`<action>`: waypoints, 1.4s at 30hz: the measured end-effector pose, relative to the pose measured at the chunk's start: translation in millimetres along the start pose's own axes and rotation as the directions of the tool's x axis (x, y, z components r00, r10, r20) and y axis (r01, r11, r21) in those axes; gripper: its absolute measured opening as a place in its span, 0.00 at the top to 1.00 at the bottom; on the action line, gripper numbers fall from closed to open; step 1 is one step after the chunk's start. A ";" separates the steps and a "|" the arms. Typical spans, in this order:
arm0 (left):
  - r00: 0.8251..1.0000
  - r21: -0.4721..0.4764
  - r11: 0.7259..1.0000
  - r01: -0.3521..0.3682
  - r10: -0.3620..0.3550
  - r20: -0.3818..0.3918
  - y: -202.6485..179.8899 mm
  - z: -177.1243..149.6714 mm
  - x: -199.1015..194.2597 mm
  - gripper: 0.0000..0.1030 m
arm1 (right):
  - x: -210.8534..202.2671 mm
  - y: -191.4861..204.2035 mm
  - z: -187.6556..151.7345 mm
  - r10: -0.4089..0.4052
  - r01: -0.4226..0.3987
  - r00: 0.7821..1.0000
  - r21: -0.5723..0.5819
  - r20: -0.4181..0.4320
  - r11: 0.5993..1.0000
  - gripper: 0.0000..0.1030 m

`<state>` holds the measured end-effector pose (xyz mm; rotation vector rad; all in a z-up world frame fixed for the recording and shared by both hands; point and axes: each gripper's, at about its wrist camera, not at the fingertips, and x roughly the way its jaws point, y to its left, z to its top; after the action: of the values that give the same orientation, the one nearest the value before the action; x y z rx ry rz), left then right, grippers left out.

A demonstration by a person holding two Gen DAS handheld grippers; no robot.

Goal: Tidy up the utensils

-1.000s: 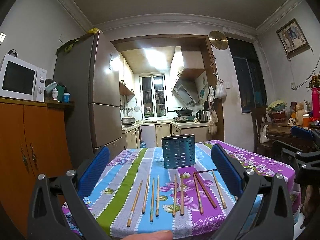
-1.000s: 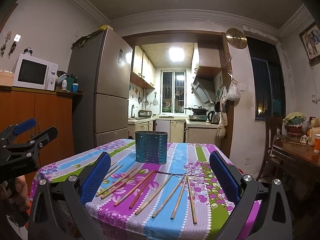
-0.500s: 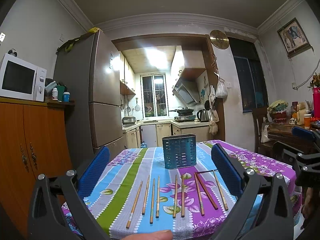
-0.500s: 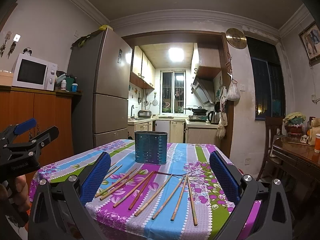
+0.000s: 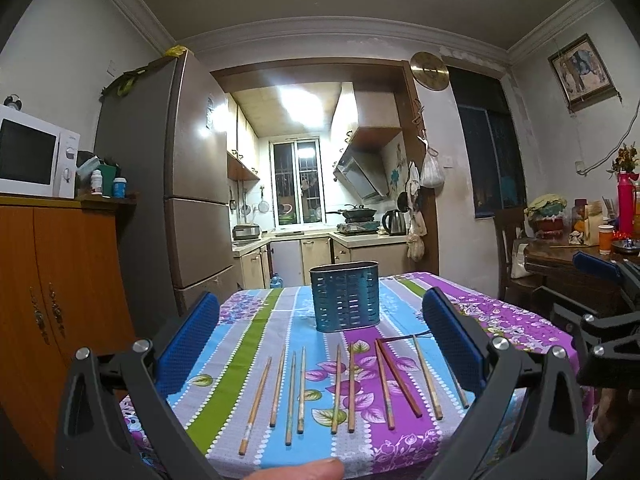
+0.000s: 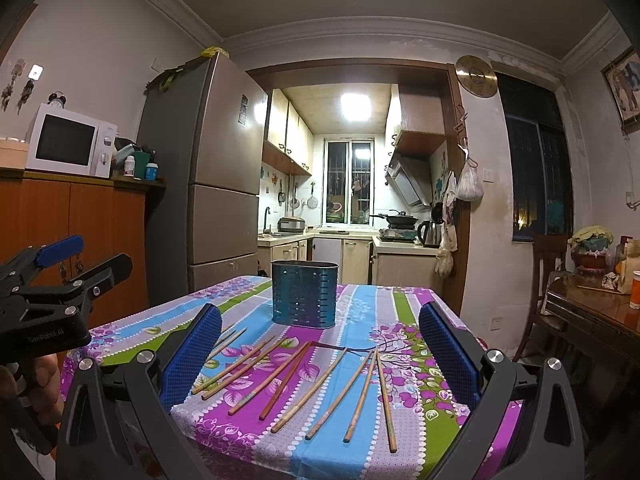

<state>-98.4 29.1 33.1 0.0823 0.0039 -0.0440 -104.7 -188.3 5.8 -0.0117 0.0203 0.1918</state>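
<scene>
A: Where do we find the chopsticks [image 5: 340, 388]?

B: We see them lying loose in a rough row on the near half of the counter [image 5: 248, 344], on its striped floral cloth; most are pale wood, one is darker red-brown [image 5: 398, 380]; a few on the right side cross or touch at their far tips, the rest lie apart.

A: And the holder?

B: The blue perforated utensil holder [image 5: 345, 298] stands upright just beyond the row, near the middle of the counter (we cannot tell what is inside from here); no chopstick touches it that we can make out.

A: How do our jaws stand?

B: The left gripper [image 5: 320, 344] has its jaws wide, its blue pads framing the row and gripping nothing; a fingertip [image 5: 300, 470] shows at the bottom edge of that view; the right gripper [image 6: 320, 348] is likewise spread wide and empty, above the near edge of the counter.

A: Do we see each other?

B: Yes; in the right view the left gripper [image 6: 52, 300] sits off the counter's left side with a hand [image 6: 36, 384] under it; a fridge [image 5: 188, 184] stands behind.
</scene>
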 end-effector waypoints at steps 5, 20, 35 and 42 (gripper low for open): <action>1.000 -0.010 1.000 0.005 -0.005 0.002 -0.5 3.0 -0.3 0.05 | 0.4 0.6 2.6 -0.002 0.002 1.000 -0.005 0.003 1.000 0.04; 1.000 -0.015 1.000 0.018 -0.018 0.008 -8.0 12.2 4.3 0.05 | 0.2 -5.2 10.7 -0.007 0.007 1.000 -0.017 0.004 1.000 0.04; 1.000 0.004 1.000 0.013 -0.013 -0.012 -14.0 9.1 11.4 0.05 | 2.3 -4.9 11.1 -0.004 0.003 1.000 -0.021 -0.010 1.000 0.04; 0.999 -0.016 1.000 0.011 -0.012 -0.043 -10.9 7.7 15.5 0.05 | 3.3 -3.3 10.2 -0.003 0.003 1.000 -0.025 -0.015 1.000 0.04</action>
<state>-83.4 16.9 39.8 0.0680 0.0482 -0.0538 -100.6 -190.8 15.9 -0.0386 0.0332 0.1886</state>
